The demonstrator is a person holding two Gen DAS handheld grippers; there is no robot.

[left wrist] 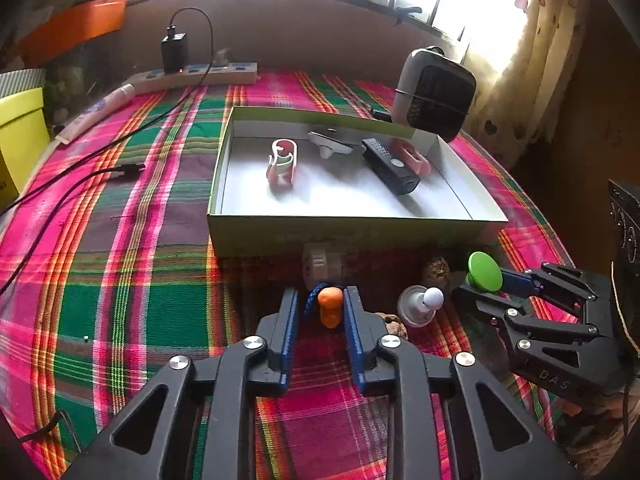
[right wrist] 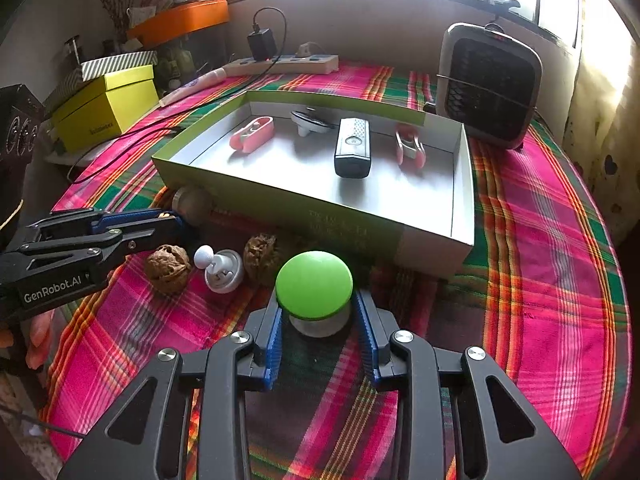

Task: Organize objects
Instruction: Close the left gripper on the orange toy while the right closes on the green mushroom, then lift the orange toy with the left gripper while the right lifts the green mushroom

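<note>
My left gripper (left wrist: 321, 292) is shut on a small orange piece (left wrist: 331, 307) with a blue cord, low over the plaid cloth just in front of the green-walled box (left wrist: 352, 226). In the right wrist view the left gripper (right wrist: 176, 220) comes in from the left. My right gripper (right wrist: 318, 298) is shut on a green-capped knob (right wrist: 314, 280) with a white base, also in front of the box (right wrist: 280, 200). The left wrist view shows that right gripper (left wrist: 482, 284) at right, with the green cap (left wrist: 485, 271) between its jaws. The box holds two pink clips, a white piece and a black remote (right wrist: 352, 148).
Between the grippers lie a white golf-ball piece (right wrist: 222, 266), two walnuts (right wrist: 168, 268) and a wooden bead (left wrist: 322, 266). A grey heater (right wrist: 490, 84) stands behind the box at right. A power strip (left wrist: 196, 76), cables (left wrist: 80, 168) and a yellow box (right wrist: 106, 106) sit at left.
</note>
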